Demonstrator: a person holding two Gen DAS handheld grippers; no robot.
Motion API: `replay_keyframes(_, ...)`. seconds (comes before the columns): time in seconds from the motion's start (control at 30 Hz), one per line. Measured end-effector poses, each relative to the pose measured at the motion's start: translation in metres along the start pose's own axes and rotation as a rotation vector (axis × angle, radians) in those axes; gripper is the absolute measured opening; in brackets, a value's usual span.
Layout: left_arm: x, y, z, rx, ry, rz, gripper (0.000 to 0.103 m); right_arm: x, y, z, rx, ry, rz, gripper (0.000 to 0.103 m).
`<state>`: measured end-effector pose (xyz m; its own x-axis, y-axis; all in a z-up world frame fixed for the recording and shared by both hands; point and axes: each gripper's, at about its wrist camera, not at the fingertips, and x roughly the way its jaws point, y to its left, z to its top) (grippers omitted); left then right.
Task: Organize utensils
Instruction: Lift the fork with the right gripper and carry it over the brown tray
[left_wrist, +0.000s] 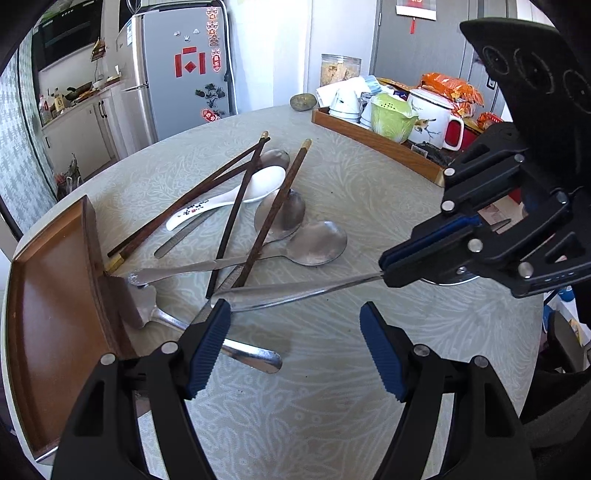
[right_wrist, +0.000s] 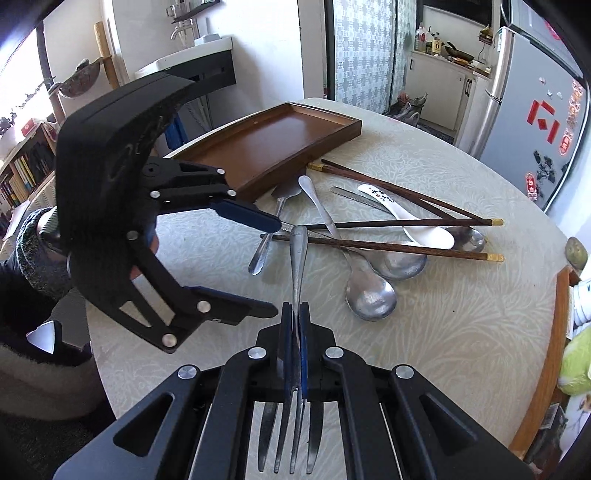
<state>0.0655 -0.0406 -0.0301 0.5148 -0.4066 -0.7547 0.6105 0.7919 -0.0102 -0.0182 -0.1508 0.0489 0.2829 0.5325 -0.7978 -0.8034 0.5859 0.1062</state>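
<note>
My right gripper (right_wrist: 295, 312) is shut on the neck of a metal fork (right_wrist: 297, 264). The tines show behind the pads and the handle points away toward the pile. In the left wrist view the same fork (left_wrist: 295, 293) hangs a little above the table from the right gripper (left_wrist: 386, 271). My left gripper (left_wrist: 295, 343) stands open with nothing between its pads, its left fingertip close to the fork's handle end. An empty brown wooden tray (left_wrist: 55, 295) lies at the table's edge. Dark chopsticks (left_wrist: 236, 206), a white ceramic spoon (left_wrist: 258, 184) and metal spoons (left_wrist: 317, 243) lie crossed in a heap.
A second wooden tray (left_wrist: 373, 142) at the back holds cups, a green strainer (left_wrist: 391, 116) and a white pot. Another metal utensil (left_wrist: 255, 354) lies beside the brown tray. The round table's edge (right_wrist: 122, 380) curves near a person's sleeve (right_wrist: 33, 254).
</note>
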Motion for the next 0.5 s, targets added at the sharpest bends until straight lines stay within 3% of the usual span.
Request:
replay_keyframes(0.17,0.015,-0.008,0.008,0.056,0.019,0.035,0.074,-0.007,0.003,-0.001,0.006,-0.012,0.047,0.003)
replay_keyframes(0.3,0.024,-0.006,0.011,0.052,0.029,0.025,0.056,-0.015,0.005,-0.006,0.007,-0.018,0.031,0.003)
replay_keyframes(0.5,0.017,-0.007,0.013,0.052,0.018,0.014,0.050,-0.025,0.005,-0.004,0.010,-0.040,0.027,0.003)
